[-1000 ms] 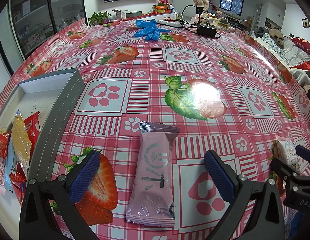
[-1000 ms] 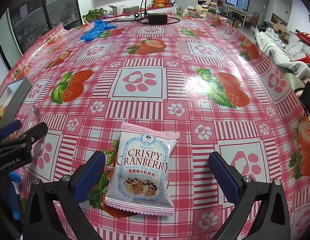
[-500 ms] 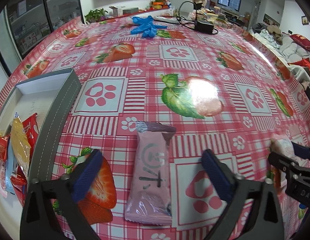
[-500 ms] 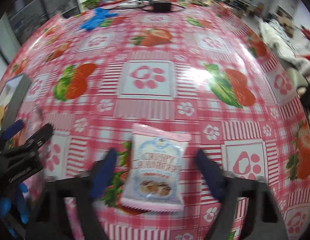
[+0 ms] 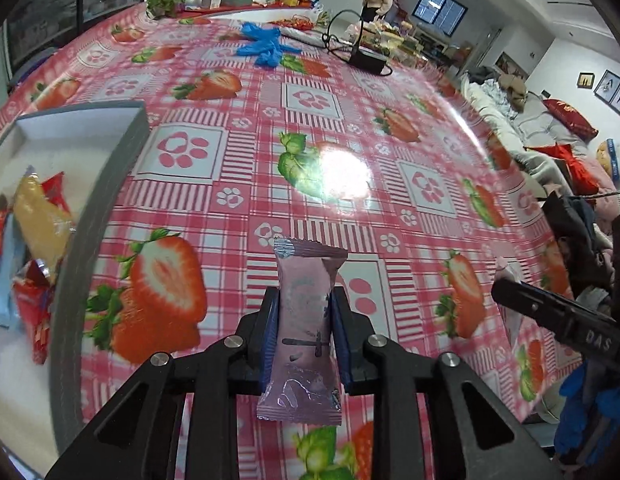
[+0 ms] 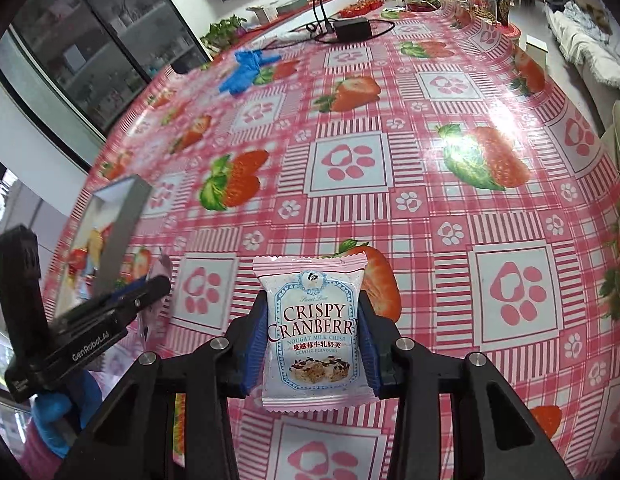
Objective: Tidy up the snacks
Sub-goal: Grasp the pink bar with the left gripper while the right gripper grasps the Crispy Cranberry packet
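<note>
Left gripper [image 5: 303, 334]: clamped across the middle of the pink bar [image 5: 303, 330]; pads press its two long edges; the bar's crimped top points to 12 o'clock, its lower end hangs out at 6 o'clock
Right gripper [image 6: 314, 344]: clamped on both sides of the cranberry pack [image 6: 313, 332]; label faces the camera, upright
Handling: both look light, soft-wrapped, glossy film, likely slippery; the nougat crisp inside may crush; best held mid-body across the narrow width, with gentle pressure, as they are held here
Tabletop [image 5: 390, 128]: strawberry cloth below both snacks; whether either wrapper touches it I cannot tell
Box [image 5: 89, 216]: grey-rimmed, at 9 to 10 o'clock of the left gripper, near; several packets [image 5: 37, 216] lie inside; probably the goal for both snacks
Far side: blue gloves [image 5: 265, 46] at 12 o'clock, well apart
</note>
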Tool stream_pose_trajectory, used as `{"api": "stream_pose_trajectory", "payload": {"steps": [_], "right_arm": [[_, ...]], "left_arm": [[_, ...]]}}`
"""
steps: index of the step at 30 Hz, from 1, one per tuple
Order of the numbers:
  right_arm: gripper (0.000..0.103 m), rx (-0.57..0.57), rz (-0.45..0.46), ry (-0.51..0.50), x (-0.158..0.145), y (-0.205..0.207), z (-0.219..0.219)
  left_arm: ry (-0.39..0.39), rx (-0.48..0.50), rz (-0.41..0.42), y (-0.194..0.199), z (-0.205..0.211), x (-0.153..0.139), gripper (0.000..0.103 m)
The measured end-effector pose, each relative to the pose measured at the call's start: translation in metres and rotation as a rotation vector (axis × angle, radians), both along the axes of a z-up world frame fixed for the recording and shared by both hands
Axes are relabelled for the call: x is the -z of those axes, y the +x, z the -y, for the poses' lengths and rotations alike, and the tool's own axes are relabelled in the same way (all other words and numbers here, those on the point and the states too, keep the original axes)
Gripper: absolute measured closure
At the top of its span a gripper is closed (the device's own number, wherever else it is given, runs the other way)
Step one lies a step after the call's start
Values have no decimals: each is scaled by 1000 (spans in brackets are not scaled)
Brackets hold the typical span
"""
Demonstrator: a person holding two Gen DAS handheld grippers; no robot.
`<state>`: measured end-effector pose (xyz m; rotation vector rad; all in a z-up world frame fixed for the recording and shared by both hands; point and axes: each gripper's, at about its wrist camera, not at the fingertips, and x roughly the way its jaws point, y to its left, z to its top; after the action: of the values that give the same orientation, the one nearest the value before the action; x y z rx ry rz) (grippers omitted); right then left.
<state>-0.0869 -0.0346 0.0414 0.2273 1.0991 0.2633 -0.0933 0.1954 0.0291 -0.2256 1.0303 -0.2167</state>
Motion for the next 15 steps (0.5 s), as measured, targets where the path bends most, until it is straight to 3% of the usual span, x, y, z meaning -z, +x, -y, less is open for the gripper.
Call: {"api": "stream_pose_trajectory", "payload": {"steps": [8, 15], "right_arm": [[61, 0, 10, 55, -16, -4, -4], [61, -67, 48, 49, -38, 0, -39]], "left_arm": [[37, -9, 85, -18, -12, -39, 75], [83, -53, 132, -27, -39, -68, 75]]}}
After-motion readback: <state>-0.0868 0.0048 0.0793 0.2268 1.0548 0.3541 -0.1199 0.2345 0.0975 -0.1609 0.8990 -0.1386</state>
